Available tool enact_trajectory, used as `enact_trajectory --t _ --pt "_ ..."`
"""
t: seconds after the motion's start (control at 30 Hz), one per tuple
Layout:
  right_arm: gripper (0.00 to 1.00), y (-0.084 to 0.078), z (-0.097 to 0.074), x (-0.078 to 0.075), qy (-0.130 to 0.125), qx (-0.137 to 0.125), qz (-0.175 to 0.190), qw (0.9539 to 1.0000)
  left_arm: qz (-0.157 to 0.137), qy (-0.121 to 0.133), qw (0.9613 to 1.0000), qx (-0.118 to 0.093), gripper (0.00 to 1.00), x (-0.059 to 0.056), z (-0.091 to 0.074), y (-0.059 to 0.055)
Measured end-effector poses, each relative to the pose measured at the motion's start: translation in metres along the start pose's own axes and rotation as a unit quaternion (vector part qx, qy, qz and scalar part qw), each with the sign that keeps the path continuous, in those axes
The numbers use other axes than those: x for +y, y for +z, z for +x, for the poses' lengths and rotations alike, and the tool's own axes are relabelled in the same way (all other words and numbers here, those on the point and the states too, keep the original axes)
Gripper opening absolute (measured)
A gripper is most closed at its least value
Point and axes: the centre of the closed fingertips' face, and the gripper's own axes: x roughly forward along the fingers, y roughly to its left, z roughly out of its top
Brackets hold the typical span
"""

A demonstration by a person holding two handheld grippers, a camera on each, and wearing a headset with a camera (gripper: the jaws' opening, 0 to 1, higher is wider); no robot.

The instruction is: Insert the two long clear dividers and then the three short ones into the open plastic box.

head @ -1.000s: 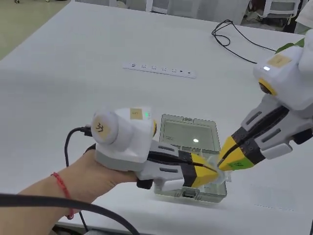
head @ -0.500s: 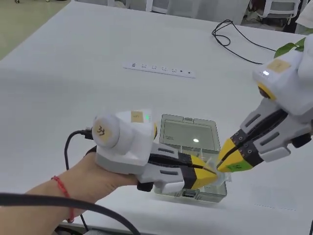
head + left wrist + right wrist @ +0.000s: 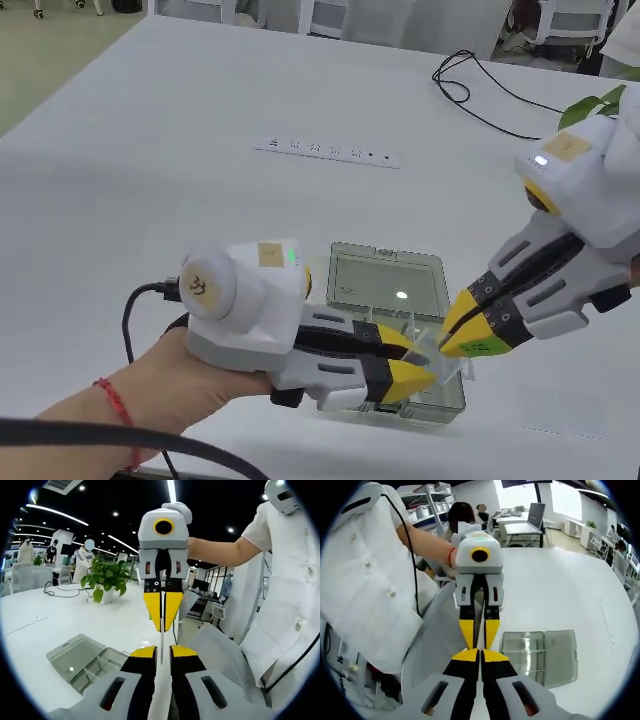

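Jaws of both grippers are closed, tip to tip, on one thin clear divider seen edge-on. In the head view the left gripper comes in from 8 o'clock and the right gripper from 3 o'clock. Their tips nearly meet above the open plastic box.

The divider is off the bench, held in the air over the tray, not seated. Cannot tell whether it is a long one or a short one.

The box sits at 6 o'clock from the power strip, with the lid laid flat toward 12 o'clock and the tray nearer the person. The right gripper view shows cross lines in the tray, likely dividers already in; count unclear.

Risks, as judged:
- Two grips on one thin sheet. Hands twisting or pulling unequally could bow it or pop it out of one pair of jaws.
- Hand-over. If one pair of jaws opens before the other has a firm hold, the divider drops crooked into the tray or skitters onto the bench.
- Clear on clear. The slots are hard to see, so the divider may go down beside its slot, tilt and jam.
- The box looks light and sits loose on the bench. An off-centre push could slide or tip it and knock pieces already standing.
- The left gripper body hides the tray's near side from the head, so alignment there is blind.
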Motion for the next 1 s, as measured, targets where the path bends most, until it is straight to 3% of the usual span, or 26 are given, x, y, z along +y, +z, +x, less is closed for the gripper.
enact_trajectory --t 0.53,0.73,1.0 --pt "0.03 -0.002 -0.004 -0.015 -0.029 -0.011 0.01 0.9995 0.005 0.055 0.9984 0.01 0.31 0.022 -0.022 -0.009" --pt "0.03 -0.002 -0.003 -0.02 -0.037 -0.012 0.013 0.9992 0.007 0.081 0.9966 0.014 0.5 0.033 -0.031 -0.014" --pt "0.03 -0.001 0.001 -0.027 -0.046 -0.014 0.015 0.9987 0.004 0.098 0.9949 0.02 0.61 0.041 -0.04 -0.02"
